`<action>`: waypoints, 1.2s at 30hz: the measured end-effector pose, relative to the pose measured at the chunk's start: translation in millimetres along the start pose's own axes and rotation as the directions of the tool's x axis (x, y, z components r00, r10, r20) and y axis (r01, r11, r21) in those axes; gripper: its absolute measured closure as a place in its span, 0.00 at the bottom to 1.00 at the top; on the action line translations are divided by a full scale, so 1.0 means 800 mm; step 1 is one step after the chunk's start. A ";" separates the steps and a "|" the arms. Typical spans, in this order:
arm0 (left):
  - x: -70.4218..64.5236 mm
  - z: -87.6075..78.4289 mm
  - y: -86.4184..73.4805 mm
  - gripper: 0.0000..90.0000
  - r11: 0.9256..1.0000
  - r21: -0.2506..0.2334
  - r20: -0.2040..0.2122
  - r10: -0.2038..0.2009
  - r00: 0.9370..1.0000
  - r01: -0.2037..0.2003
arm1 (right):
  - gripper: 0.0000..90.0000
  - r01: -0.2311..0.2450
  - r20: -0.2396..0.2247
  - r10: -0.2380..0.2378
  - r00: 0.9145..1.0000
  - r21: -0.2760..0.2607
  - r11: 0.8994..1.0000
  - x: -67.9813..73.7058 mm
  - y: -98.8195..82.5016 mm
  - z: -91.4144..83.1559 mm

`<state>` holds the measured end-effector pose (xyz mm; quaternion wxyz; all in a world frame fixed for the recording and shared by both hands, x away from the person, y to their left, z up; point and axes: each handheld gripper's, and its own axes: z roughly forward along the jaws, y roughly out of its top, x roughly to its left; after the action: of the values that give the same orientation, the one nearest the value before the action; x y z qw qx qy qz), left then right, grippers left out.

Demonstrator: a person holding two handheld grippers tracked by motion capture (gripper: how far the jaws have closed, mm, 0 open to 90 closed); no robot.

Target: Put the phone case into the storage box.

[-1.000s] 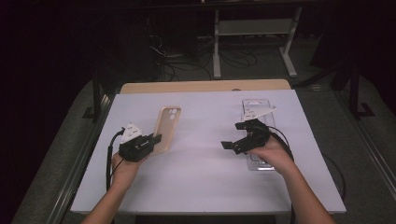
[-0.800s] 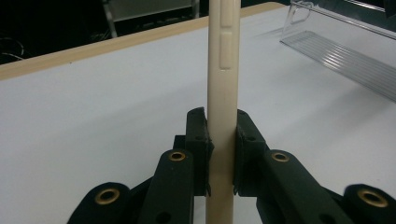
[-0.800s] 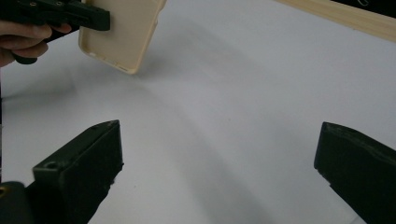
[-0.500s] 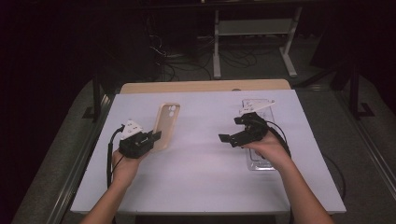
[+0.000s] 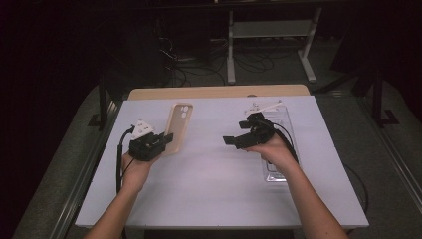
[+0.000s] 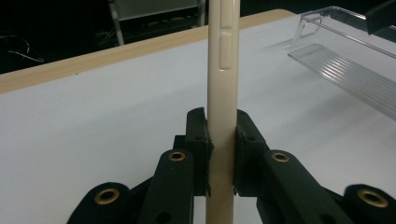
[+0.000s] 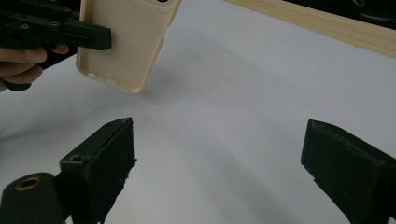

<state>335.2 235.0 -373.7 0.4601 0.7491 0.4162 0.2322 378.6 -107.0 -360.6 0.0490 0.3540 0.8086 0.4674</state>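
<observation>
right hand-held gripper (image 7: 219, 172) jaws wide apart over white table (image 7: 243, 107), beige phone case (image 7: 123, 39) held by left hand-held gripper (image 7: 88, 35)

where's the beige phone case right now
In the high view the beige phone case is on the left side of the white table, clamped at its near end by the left gripper, well apart from the clear plastic tray on the right.

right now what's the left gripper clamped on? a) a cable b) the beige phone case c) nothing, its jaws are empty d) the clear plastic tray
b: in the left gripper view the jaws of the left gripper press on both sides of the beige phone case, which stands edge-on between them; the clear plastic tray lies apart on the table.
</observation>
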 end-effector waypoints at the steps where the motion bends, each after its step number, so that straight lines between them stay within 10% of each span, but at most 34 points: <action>1: -0.001 0.001 0.001 0.88 1.000 -0.004 -0.004 0.003 1.000 -0.003 | 0.10 0.000 0.007 0.000 1.000 -0.004 1.000 0.000 0.001 0.002; 36: -0.042 0.006 -0.019 0.88 0.999 -0.025 -0.013 0.041 0.999 -0.041 | 0.00 -0.099 -0.112 0.093 0.989 -0.054 0.994 0.012 -0.007 0.052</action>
<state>314.4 208.0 -388.3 0.4621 0.7501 0.4007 0.2515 385.2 -72.7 -385.7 -0.0072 0.3648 0.7778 0.5118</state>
